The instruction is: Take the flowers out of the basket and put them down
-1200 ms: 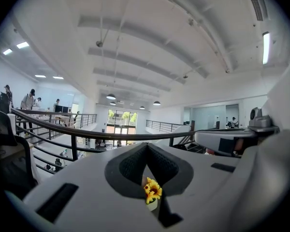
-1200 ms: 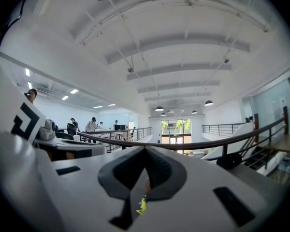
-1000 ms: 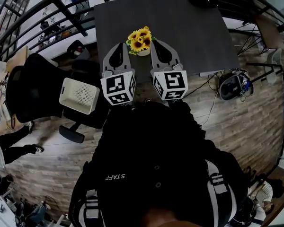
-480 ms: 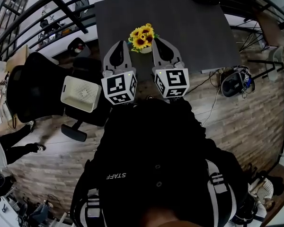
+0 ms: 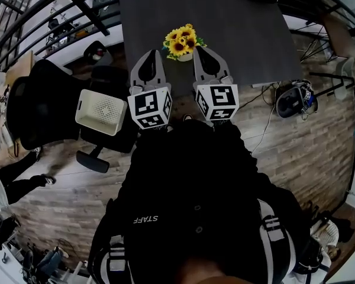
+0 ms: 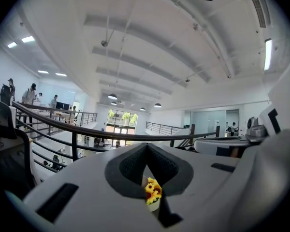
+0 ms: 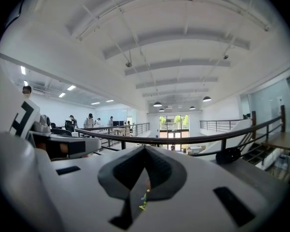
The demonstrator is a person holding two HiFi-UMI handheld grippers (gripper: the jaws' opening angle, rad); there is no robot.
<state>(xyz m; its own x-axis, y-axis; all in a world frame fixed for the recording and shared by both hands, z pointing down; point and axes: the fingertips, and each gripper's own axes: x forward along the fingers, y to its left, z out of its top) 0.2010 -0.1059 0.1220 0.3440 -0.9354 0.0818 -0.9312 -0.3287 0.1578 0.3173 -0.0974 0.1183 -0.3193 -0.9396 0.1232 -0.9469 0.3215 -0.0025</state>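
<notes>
1. The flowers stand on the table, out of the basket.
2. The left gripper and right gripper are both squeezed closed, holding nothing.
3. I think only pulling away is left.

A dark grey tabletop stands on a wooden floor. A black office chair sits left of it, by a railing.

Yellow sunflowers in a small white pot stand on the dark table near its front edge, between the tips of the left gripper and right gripper. A white basket (its perforated bottom showing) rests on a black chair, well apart.
</notes>
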